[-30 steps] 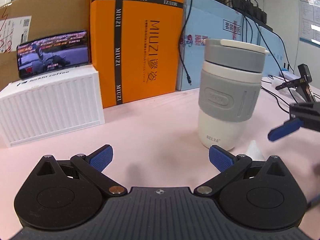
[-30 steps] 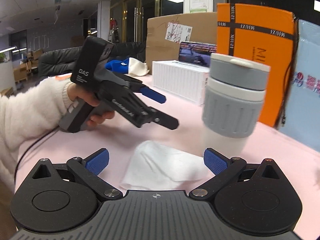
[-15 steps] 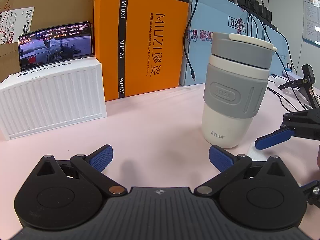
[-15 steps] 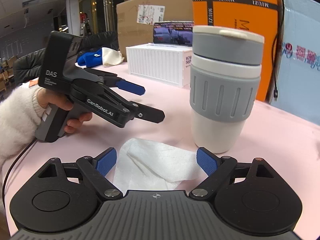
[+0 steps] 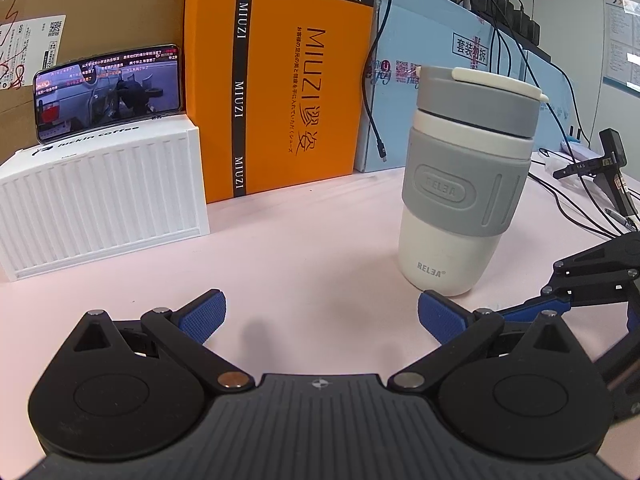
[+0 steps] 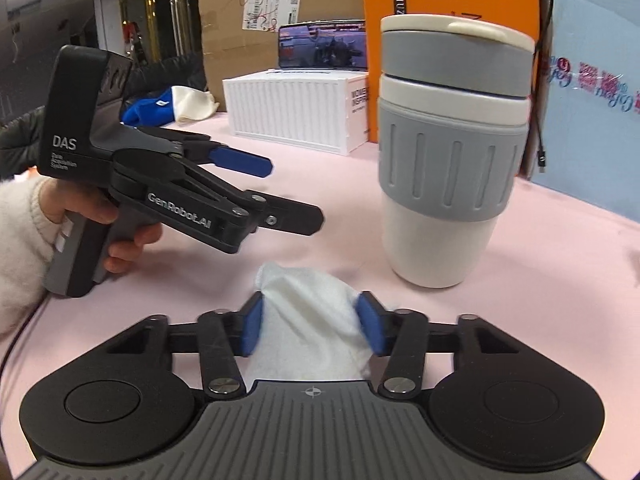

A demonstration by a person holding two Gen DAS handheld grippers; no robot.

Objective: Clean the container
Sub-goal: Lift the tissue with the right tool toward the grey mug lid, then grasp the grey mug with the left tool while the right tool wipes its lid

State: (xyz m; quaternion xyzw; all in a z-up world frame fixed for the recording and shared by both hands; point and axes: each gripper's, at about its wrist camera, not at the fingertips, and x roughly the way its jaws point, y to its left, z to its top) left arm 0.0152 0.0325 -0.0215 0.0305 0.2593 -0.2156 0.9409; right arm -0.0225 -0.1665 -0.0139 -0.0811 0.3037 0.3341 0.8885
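Observation:
A white travel cup with a grey sleeve and grey lid (image 5: 464, 184) stands upright on the pink table; it also shows in the right wrist view (image 6: 448, 152). My left gripper (image 5: 320, 316) is open and empty, just left of and in front of the cup. It appears from the side in the right wrist view (image 6: 280, 192). My right gripper (image 6: 310, 330) has closed on a white tissue (image 6: 308, 304) lying on the table in front of the cup. The right gripper shows at the right edge of the left wrist view (image 5: 576, 288).
A white ribbed box (image 5: 100, 196) with a phone (image 5: 108, 90) on top stands at the back left. An orange MIUZI box (image 5: 280, 80) and a light blue box (image 5: 432, 76) stand behind the cup. Cables and a small stand (image 5: 612, 176) lie at the right.
My right gripper has closed its fingers onto the tissue and bunched it up. The left gripper has stayed open and shifted slightly, with the cup now a little farther right.

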